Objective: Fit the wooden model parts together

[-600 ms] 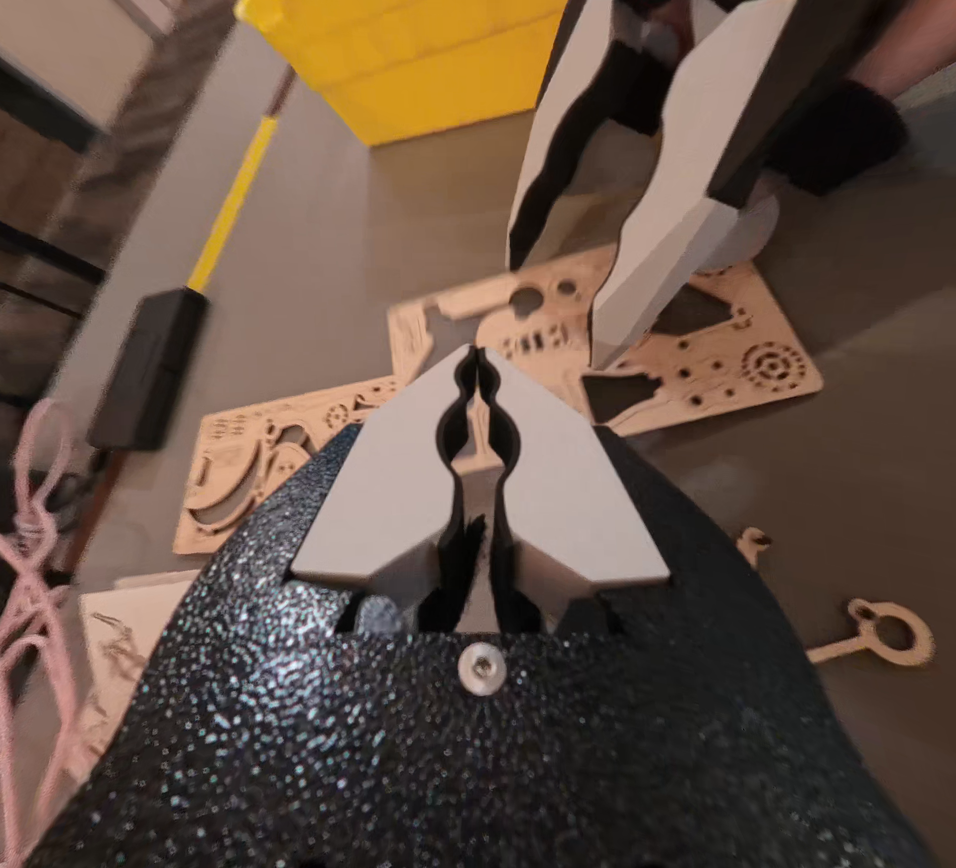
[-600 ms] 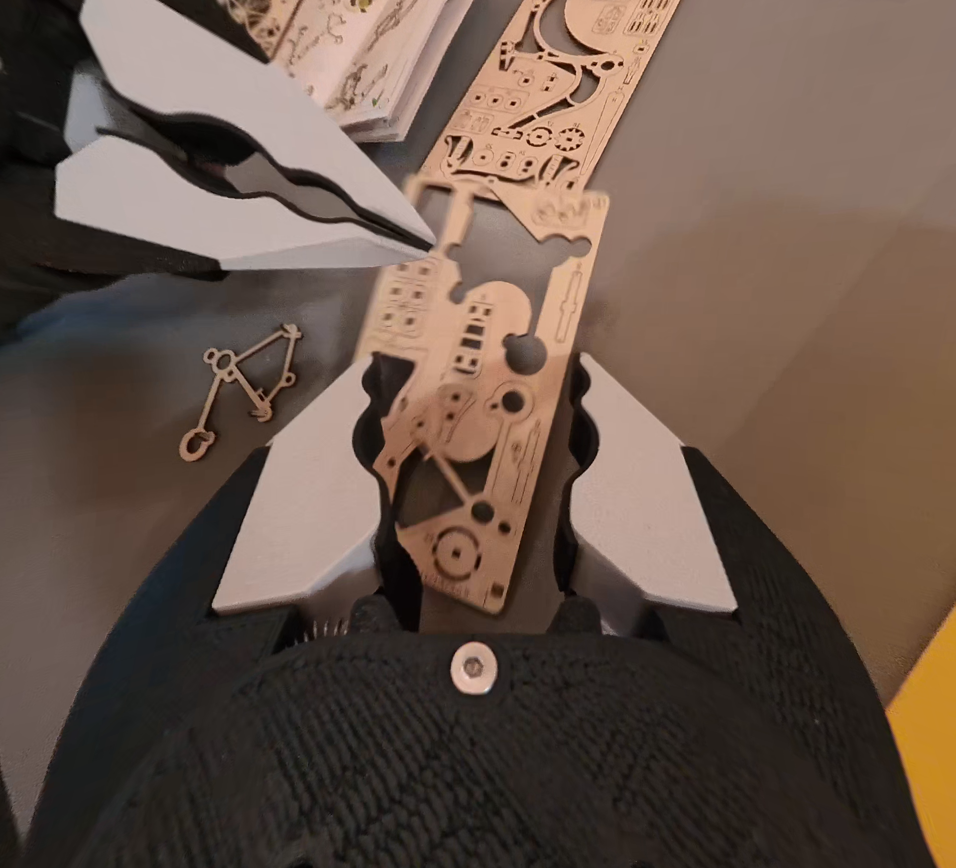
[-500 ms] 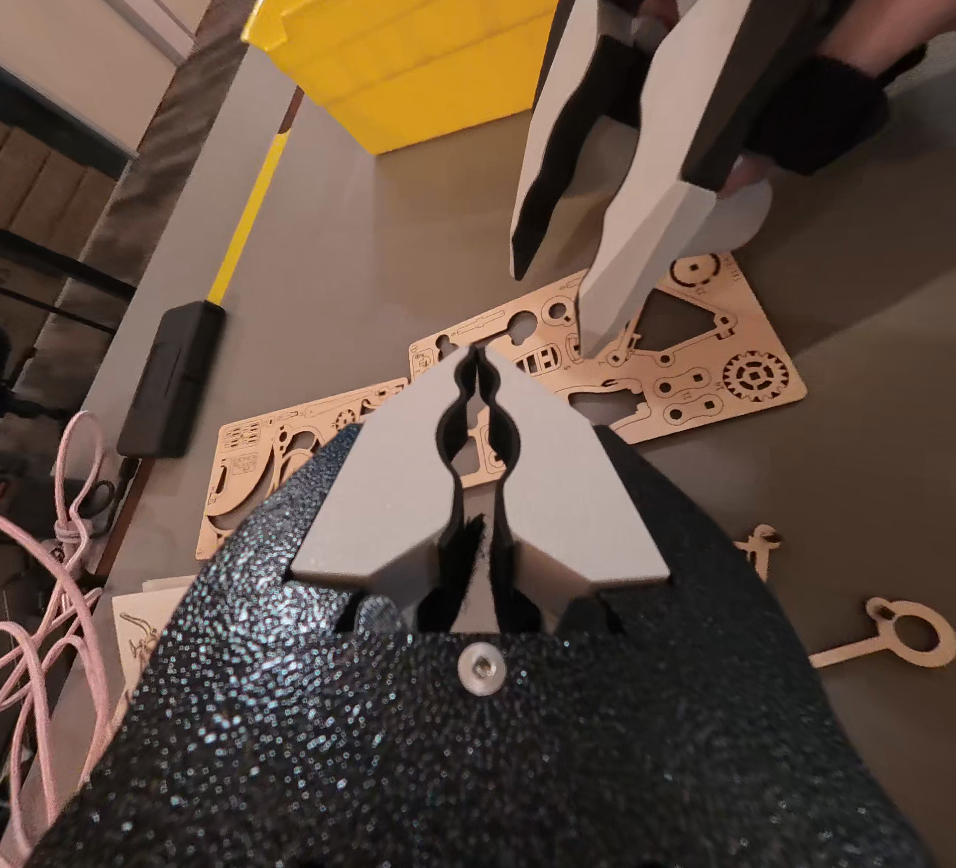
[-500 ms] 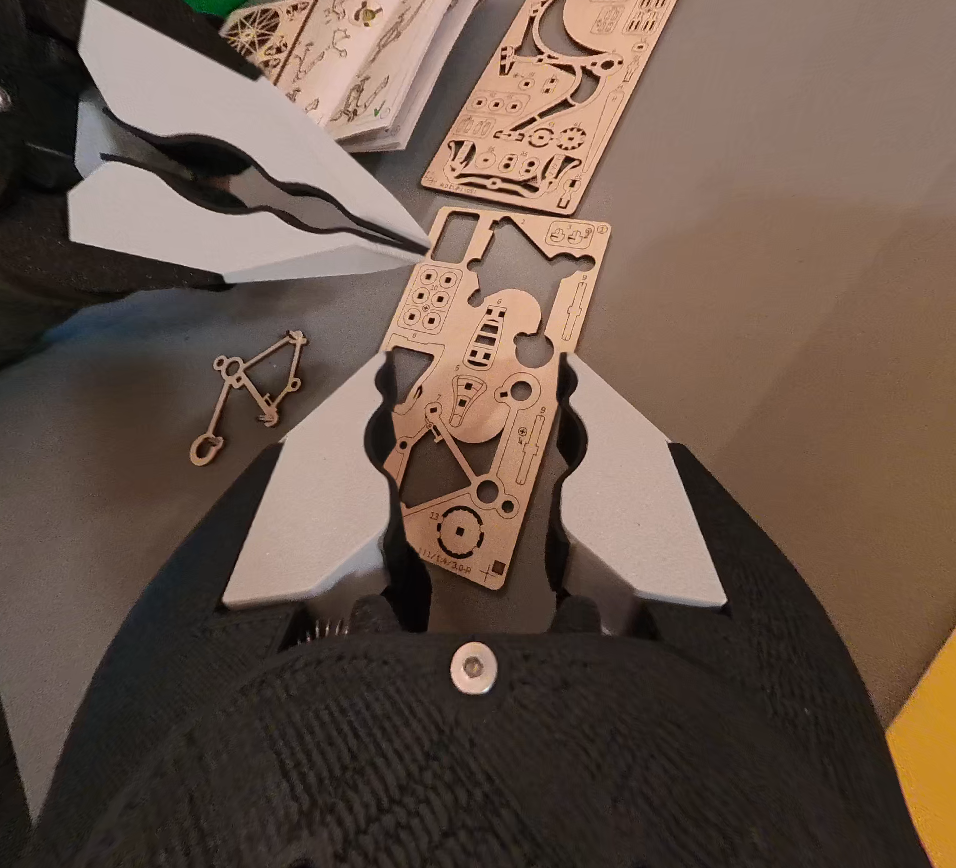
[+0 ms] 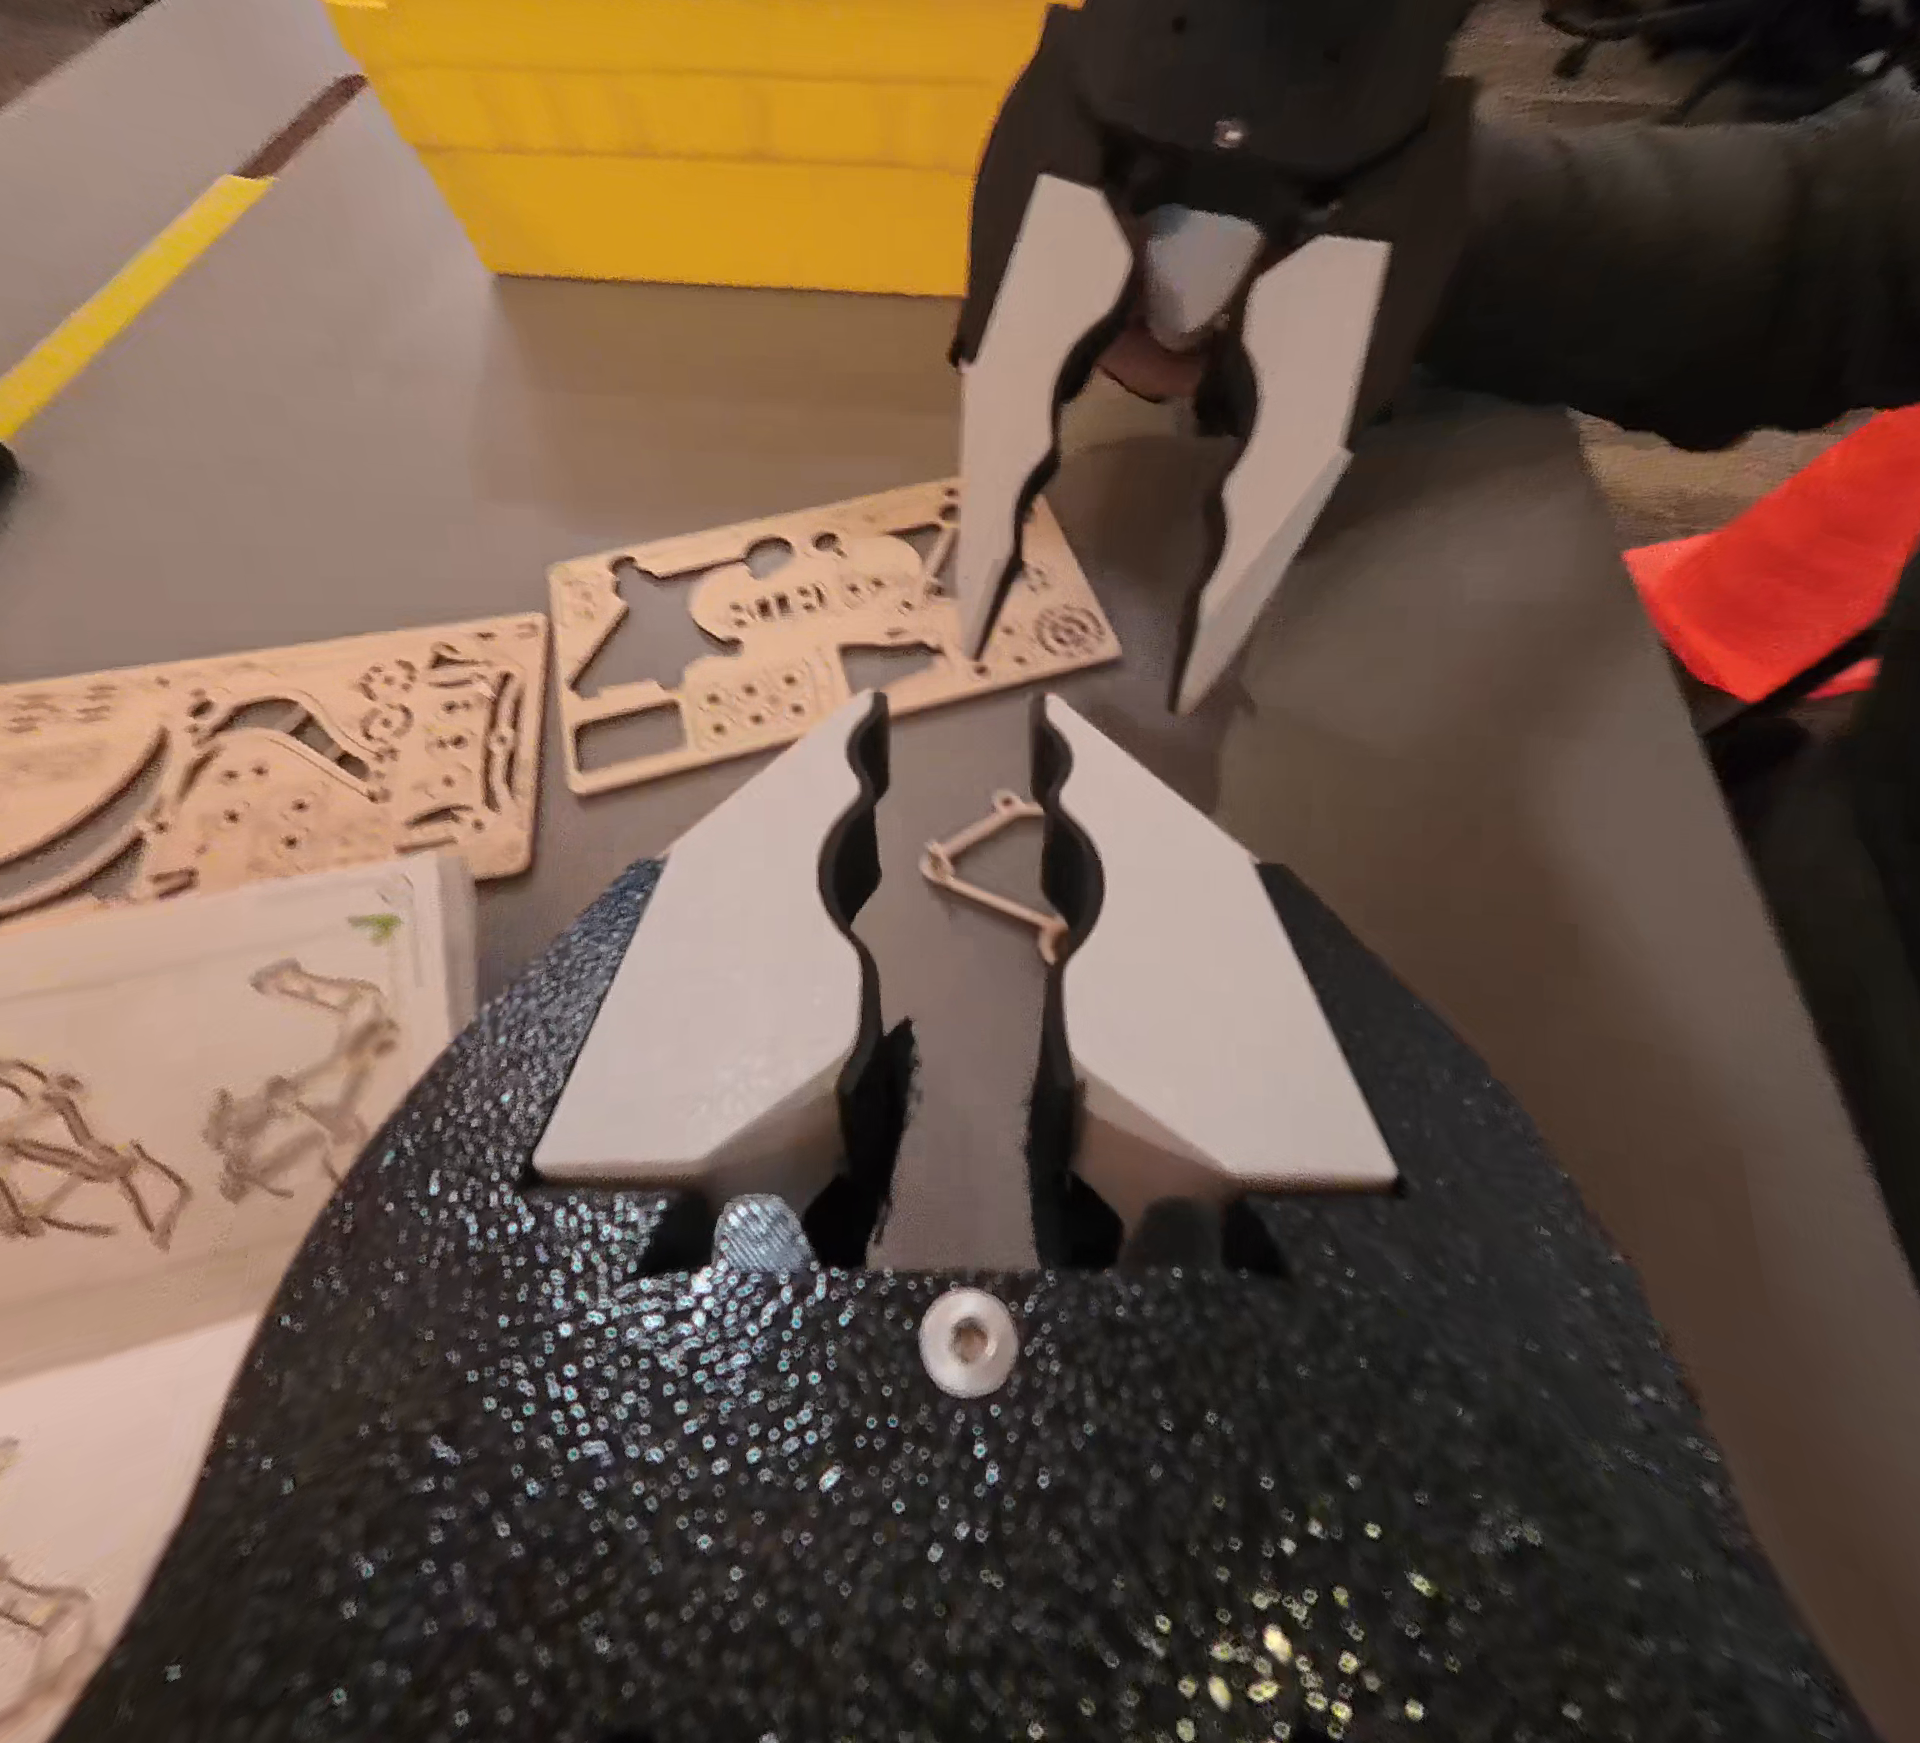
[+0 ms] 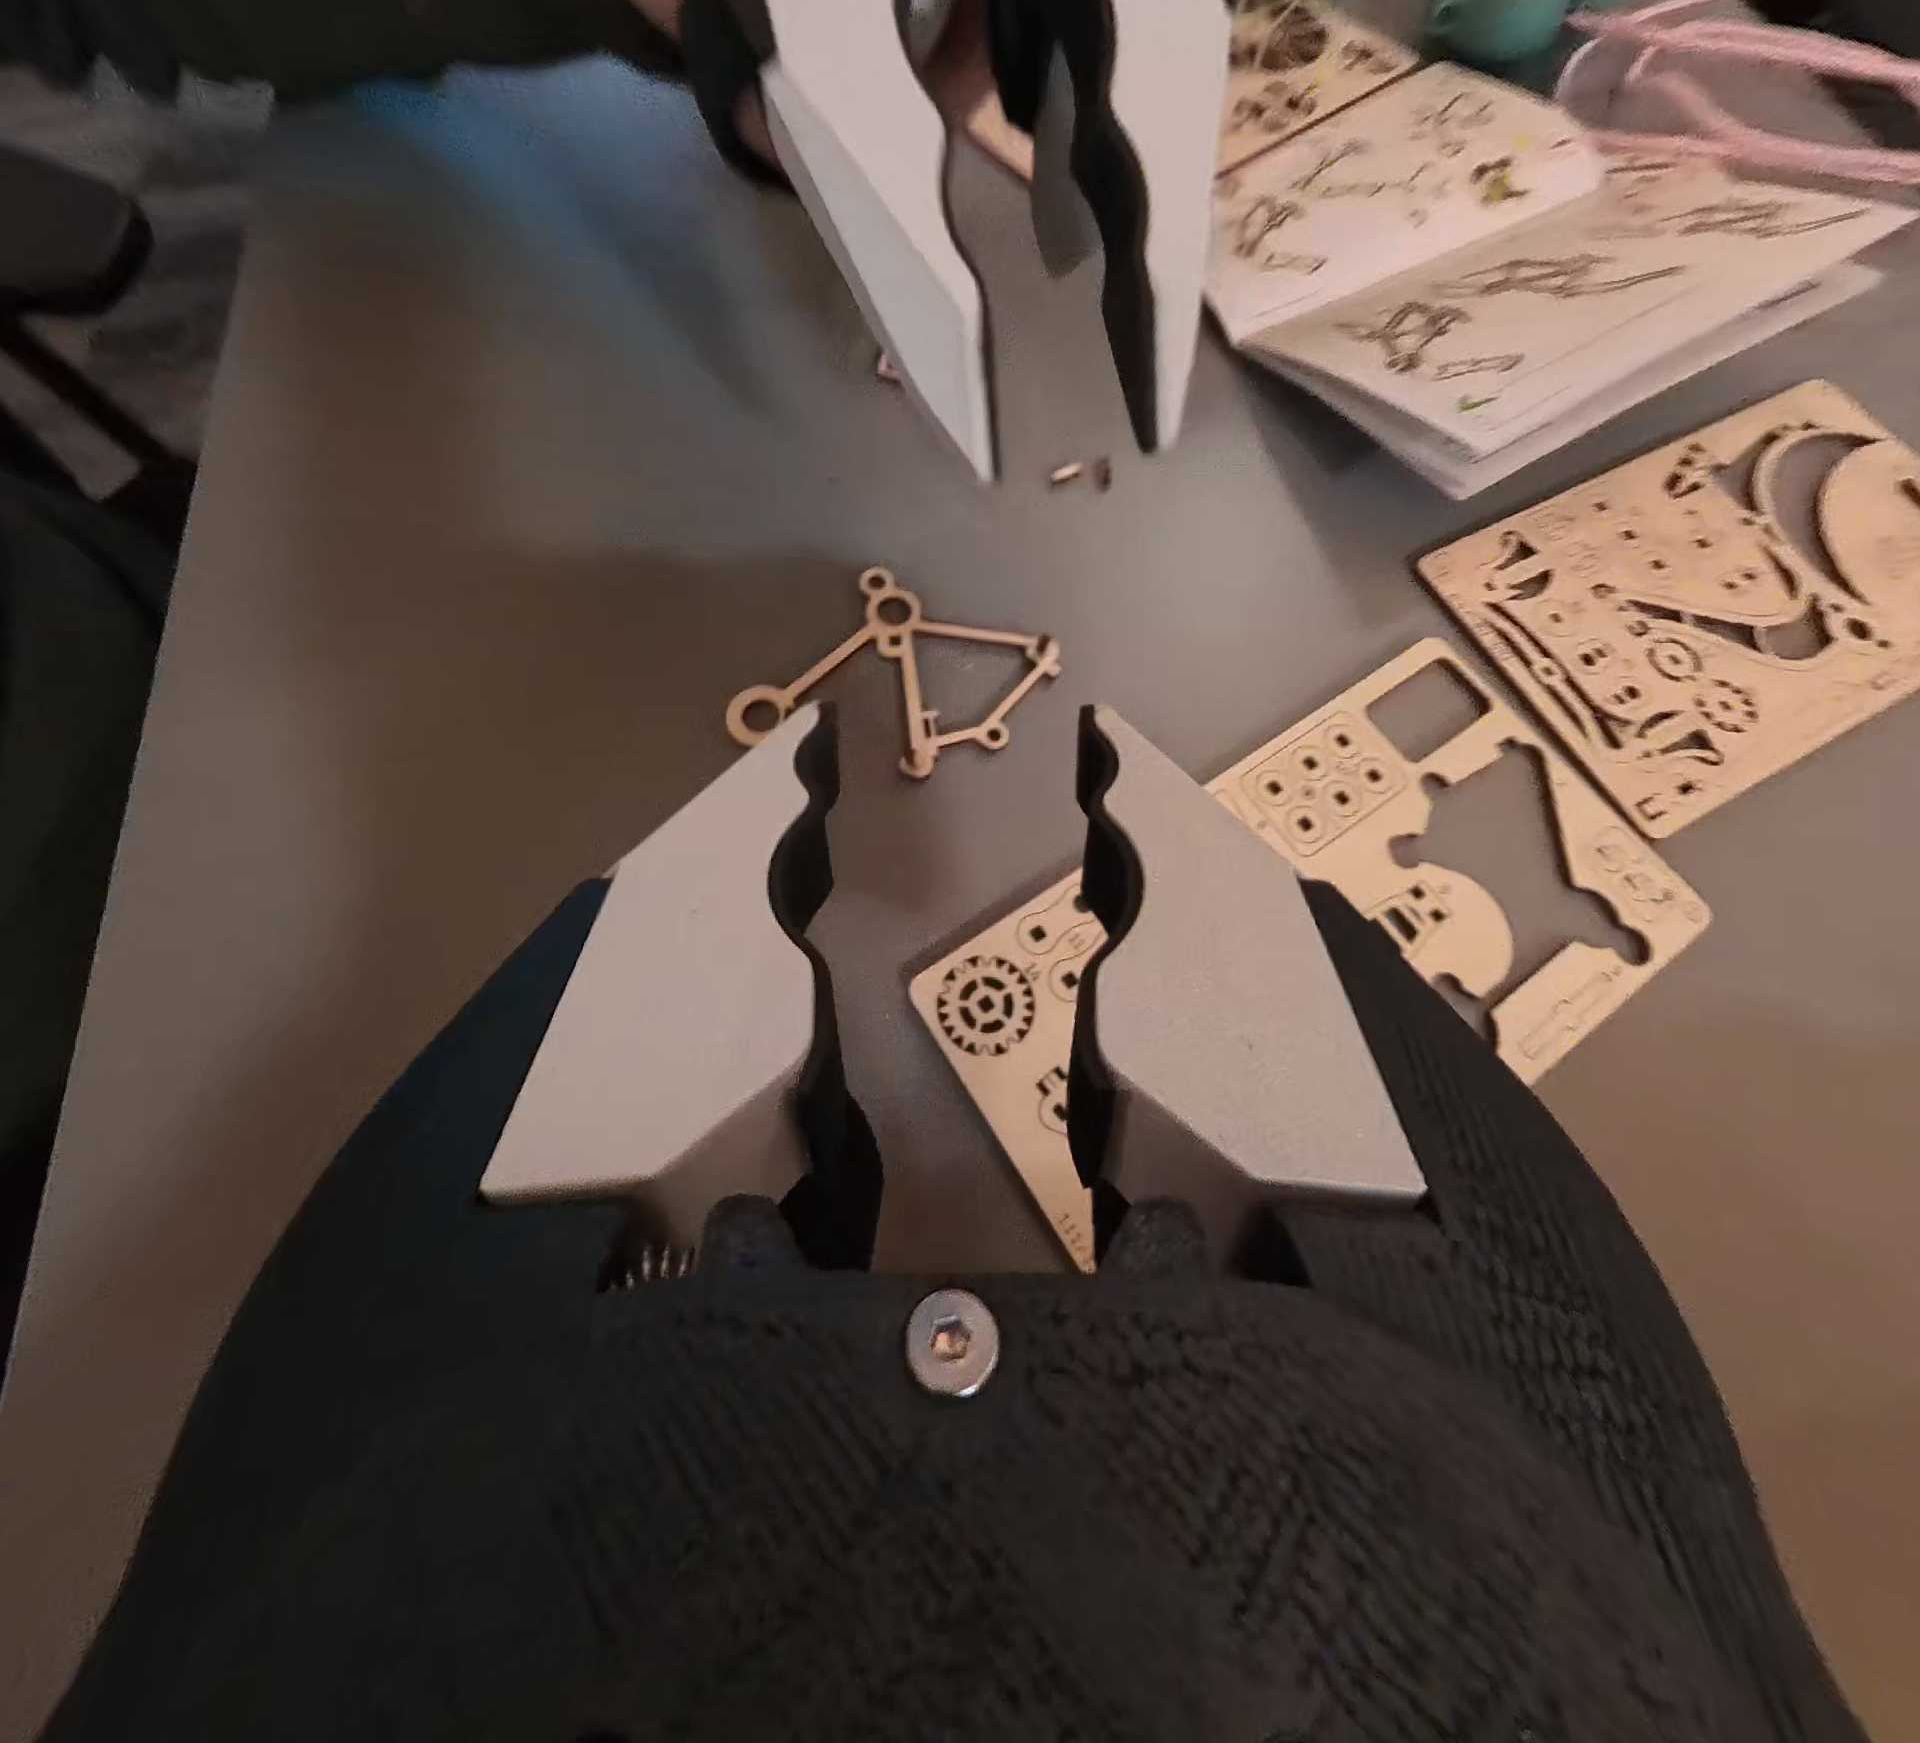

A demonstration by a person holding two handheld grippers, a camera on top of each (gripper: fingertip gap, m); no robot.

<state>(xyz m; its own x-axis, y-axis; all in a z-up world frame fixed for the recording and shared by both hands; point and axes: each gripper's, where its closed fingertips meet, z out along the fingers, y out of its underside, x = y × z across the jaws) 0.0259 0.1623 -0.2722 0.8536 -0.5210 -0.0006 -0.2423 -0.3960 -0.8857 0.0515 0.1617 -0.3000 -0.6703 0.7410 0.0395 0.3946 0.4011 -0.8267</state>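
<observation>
— Pale laser-cut wood is all over my grey table [image 6: 436, 467]. Where's the piece you're working on?

— The loose triangular frame part [image 6: 914, 670] lies flat on the table, right ahead of my right gripper [image 6: 954, 725] and under my left gripper [image 5: 956, 717], which hangs above it pointing down. In the left wrist view I see part of that frame through the gap between my left fingers, on the table below them.

— Are you gripping anything?

— No. My right gripper's fingers stand well apart with only table between them. My left gripper's fingers are narrower but parted, and neither pad touches the frame.

— And the sheets?

— The sheet with the gear cut-out [image 6: 1351, 914] lies flat, its near corner showing between my right fingers and the rest passing under the right-hand finger. A second sheet [image 6: 1704, 613] lies just beyond it. An open instruction booklet [image 6: 1507, 280] sits farther back, and two tiny wooden pegs [image 6: 1081, 472] lie near my left fingertips. A yellow bin [image 5: 727, 93] stands at the table's far side in the left wrist view.
</observation>
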